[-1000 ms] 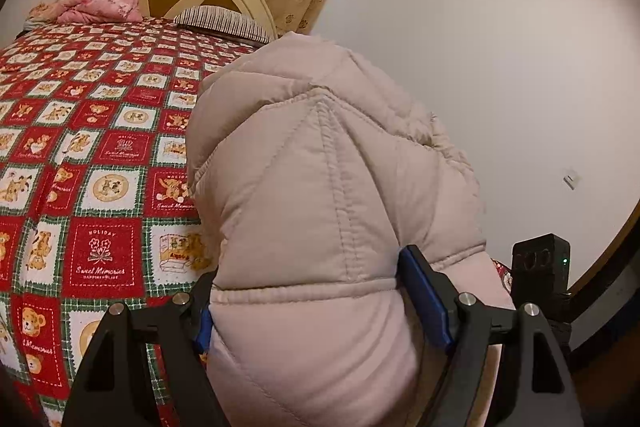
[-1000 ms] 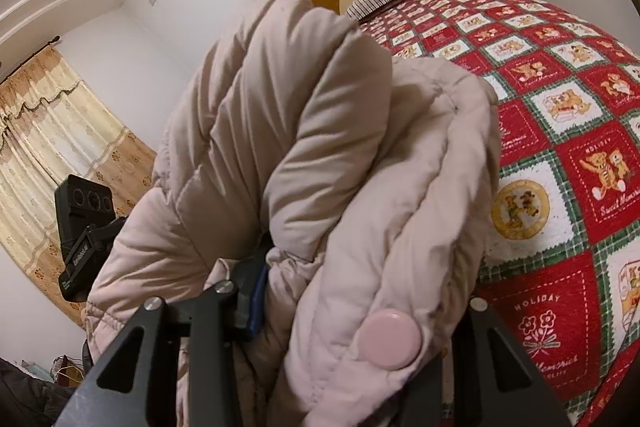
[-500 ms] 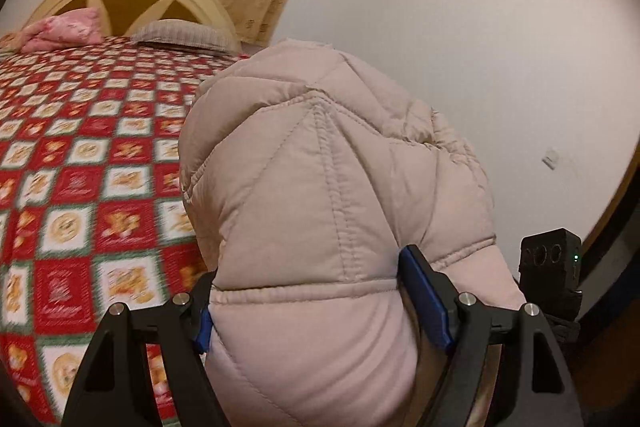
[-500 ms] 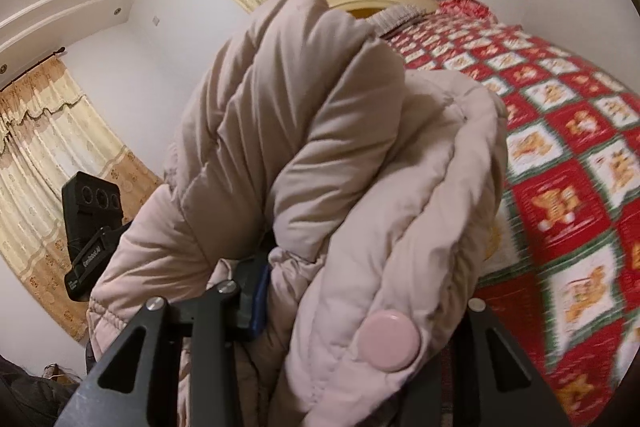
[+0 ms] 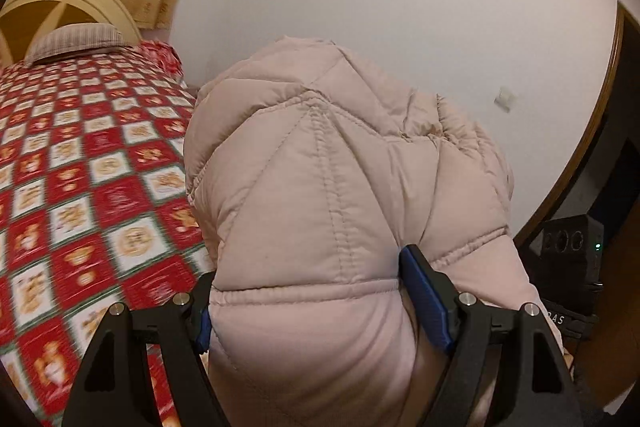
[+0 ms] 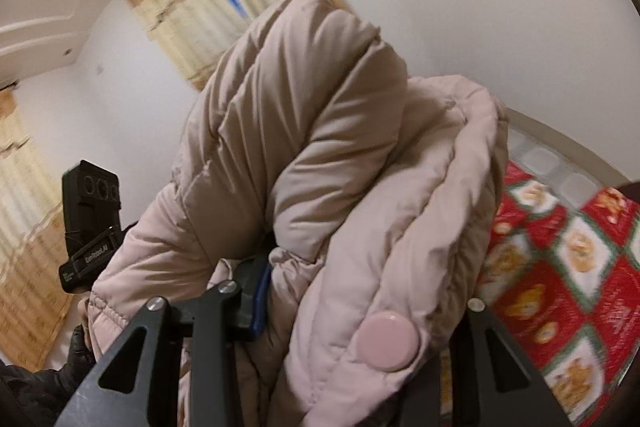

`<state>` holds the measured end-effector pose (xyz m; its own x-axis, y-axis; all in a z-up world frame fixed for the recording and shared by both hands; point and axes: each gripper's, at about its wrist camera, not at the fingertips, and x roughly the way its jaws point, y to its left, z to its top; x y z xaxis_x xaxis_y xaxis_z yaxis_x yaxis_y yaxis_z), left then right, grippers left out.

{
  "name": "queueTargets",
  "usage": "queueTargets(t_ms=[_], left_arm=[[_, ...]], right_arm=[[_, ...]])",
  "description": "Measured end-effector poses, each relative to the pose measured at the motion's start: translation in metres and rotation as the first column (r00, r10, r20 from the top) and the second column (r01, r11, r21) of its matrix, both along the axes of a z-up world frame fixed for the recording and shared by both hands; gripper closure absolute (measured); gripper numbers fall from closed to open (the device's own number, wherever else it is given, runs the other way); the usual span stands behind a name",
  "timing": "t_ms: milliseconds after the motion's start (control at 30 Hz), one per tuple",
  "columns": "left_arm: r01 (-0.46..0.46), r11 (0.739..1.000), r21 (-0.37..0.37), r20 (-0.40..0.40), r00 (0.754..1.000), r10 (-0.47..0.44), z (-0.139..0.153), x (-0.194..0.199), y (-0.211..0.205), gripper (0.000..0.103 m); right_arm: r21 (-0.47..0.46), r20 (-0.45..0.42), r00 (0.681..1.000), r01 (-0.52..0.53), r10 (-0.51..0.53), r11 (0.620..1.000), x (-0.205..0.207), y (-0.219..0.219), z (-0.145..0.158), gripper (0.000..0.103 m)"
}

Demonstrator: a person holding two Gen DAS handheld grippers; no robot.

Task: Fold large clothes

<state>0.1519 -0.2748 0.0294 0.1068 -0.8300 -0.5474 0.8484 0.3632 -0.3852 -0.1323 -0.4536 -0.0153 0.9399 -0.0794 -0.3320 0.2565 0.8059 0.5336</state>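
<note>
Coat hides most of what lies behind it

In the left wrist view the coat covers the near right part of the bed and is cut by the bottom edge; the quilt squares beside it are blurred, their prints unreadable; the left gripper shows only part of its blue pads; in the right wrist view the right gripper has its far pad buried in coat folds.
</note>
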Motion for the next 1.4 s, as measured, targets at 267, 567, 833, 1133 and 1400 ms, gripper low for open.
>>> queueTargets(t_ms=[267, 567, 833, 1133, 1400], left_arm=[[-0.03, 0.986, 0.166, 0.084, 0.996, 0.016, -0.039, 0.011, -0.066, 0.025], [-0.081, 0.975, 0.207, -0.048, 0.995, 0.093, -0.101, 0.068, -0.065, 0.01], [-0.111, 0.974, 0.195, -0.145, 0.979, 0.141, -0.125, 0.081, -0.059, 0.001], [-0.147, 0.965, 0.217, 0.016, 0.989, 0.148, -0.094, 0.061, -0.043, 0.001], [-0.234, 0.942, 0.241, 0.157, 0.967, 0.2, -0.055, 0.035, -0.018, 0.001]], right_arm=[[0.121, -0.078, 0.994, 0.08, -0.071, 0.989, 0.011, -0.061, -0.069, 0.062], [0.234, -0.139, 0.989, 0.075, -0.043, 0.969, 0.037, -0.089, -0.104, 0.054], [0.166, -0.224, 0.973, 0.093, -0.054, 0.982, 0.056, -0.096, -0.092, 0.05], [0.138, -0.215, 0.961, 0.207, -0.175, 0.969, -0.002, -0.088, -0.065, 0.021], [-0.107, -0.101, 0.958, 0.259, -0.27, 0.96, -0.079, -0.011, 0.001, 0.055]])
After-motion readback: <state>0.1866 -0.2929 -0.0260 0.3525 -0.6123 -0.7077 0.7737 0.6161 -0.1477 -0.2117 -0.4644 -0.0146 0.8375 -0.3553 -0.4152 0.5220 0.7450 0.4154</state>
